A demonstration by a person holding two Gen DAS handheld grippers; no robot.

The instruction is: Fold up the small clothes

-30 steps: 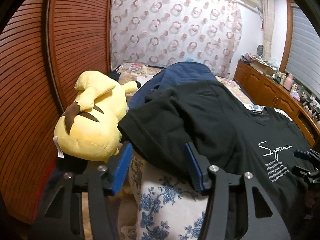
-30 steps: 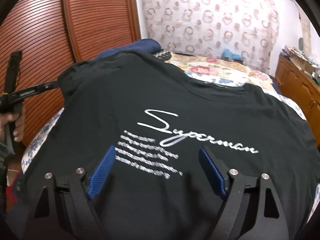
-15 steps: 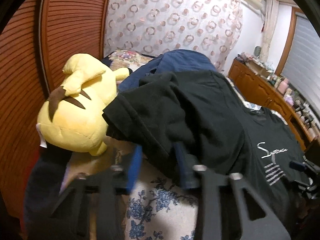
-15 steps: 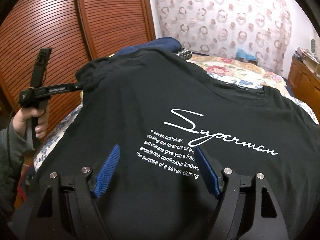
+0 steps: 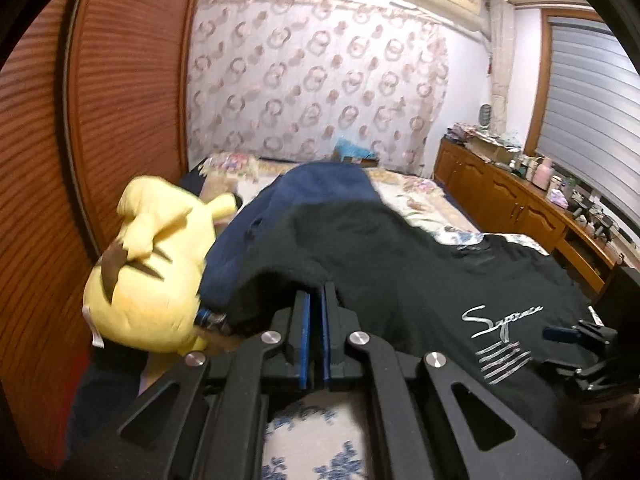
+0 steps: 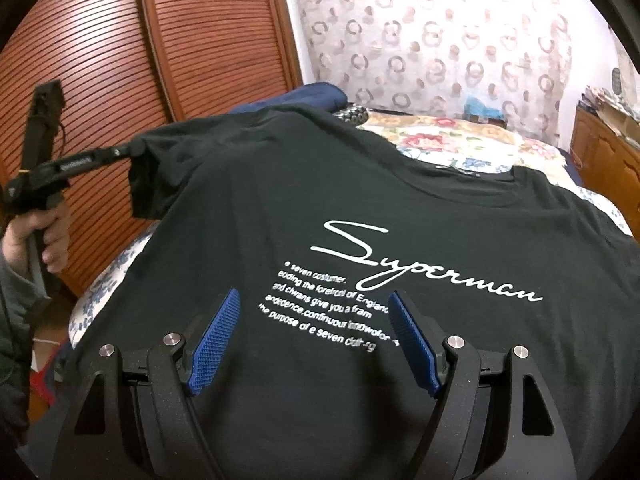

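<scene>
A black T-shirt (image 6: pixel 400 184) with white "Superman" print lies spread on the bed, print up; it also shows in the left wrist view (image 5: pixel 400 264). My left gripper (image 5: pixel 315 300) is shut on the shirt's left sleeve edge and holds it lifted. In the right wrist view that gripper (image 6: pixel 132 151) pinches the sleeve at the far left. My right gripper (image 6: pixel 312 320) is open and empty, its blue pads (image 6: pixel 212 340) hovering over the shirt's lower front, below the print.
A yellow plush toy (image 5: pixel 148 264) sits left of the sleeve by the slatted wooden door (image 5: pixel 100 120). A navy garment (image 5: pixel 320 188) lies behind the shirt. The floral bedspread (image 6: pixel 460 136) extends back to a curtain. A wooden dresser (image 5: pixel 520 208) stands at the right.
My left gripper moved onto the sleeve, closed on its edge and raised it. My right gripper stayed open over the shirt and shifted slightly closer to the print.
</scene>
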